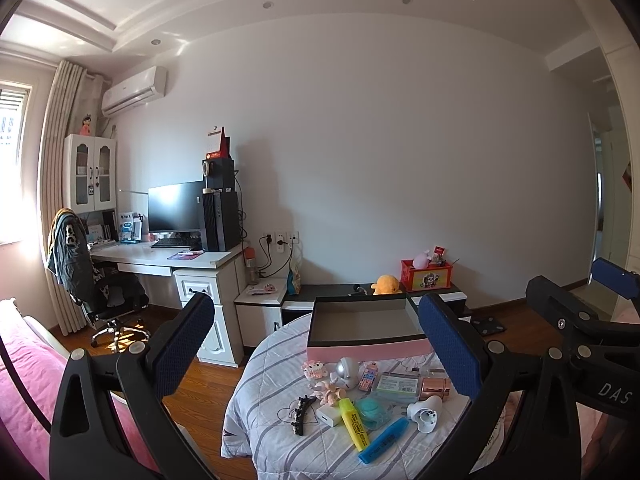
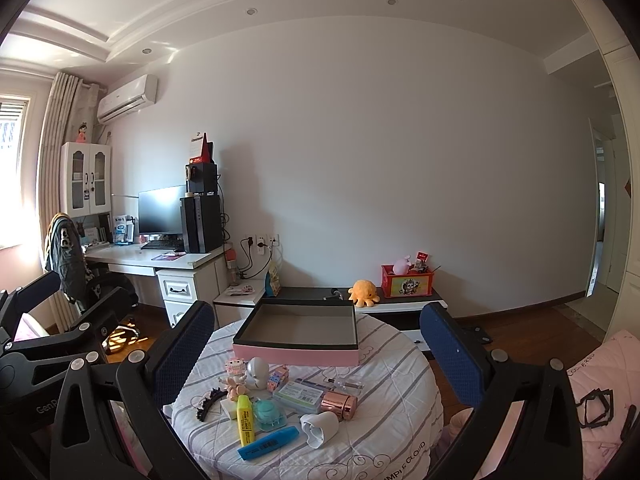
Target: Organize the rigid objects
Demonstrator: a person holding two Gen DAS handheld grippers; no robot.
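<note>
An open pink box [image 1: 366, 350] [image 2: 298, 354] with a grey inside stands empty at the far side of a round table with a striped cloth [image 1: 280, 436] [image 2: 384, 432]. In front of it lie a yellow highlighter [image 1: 354, 424] [image 2: 245, 420], a blue highlighter [image 1: 384, 440] [image 2: 269, 443], a rose-gold cylinder [image 1: 436, 387] [image 2: 340, 403], a white cup-shaped piece [image 1: 425, 412] [image 2: 320, 428], a black hair clip [image 1: 300, 414] [image 2: 208, 402] and several small toys. My left gripper [image 1: 326, 350] and right gripper [image 2: 326, 350] are both open and empty, held above the table's near side.
A white desk [image 1: 168, 260] with monitor and computer tower stands at the left wall, with a black chair [image 1: 100, 292] before it. A low dark cabinet [image 2: 320, 294] behind the table carries an orange plush and a red box. A pink bed [image 1: 24, 380] lies left; wooden floor surrounds the table.
</note>
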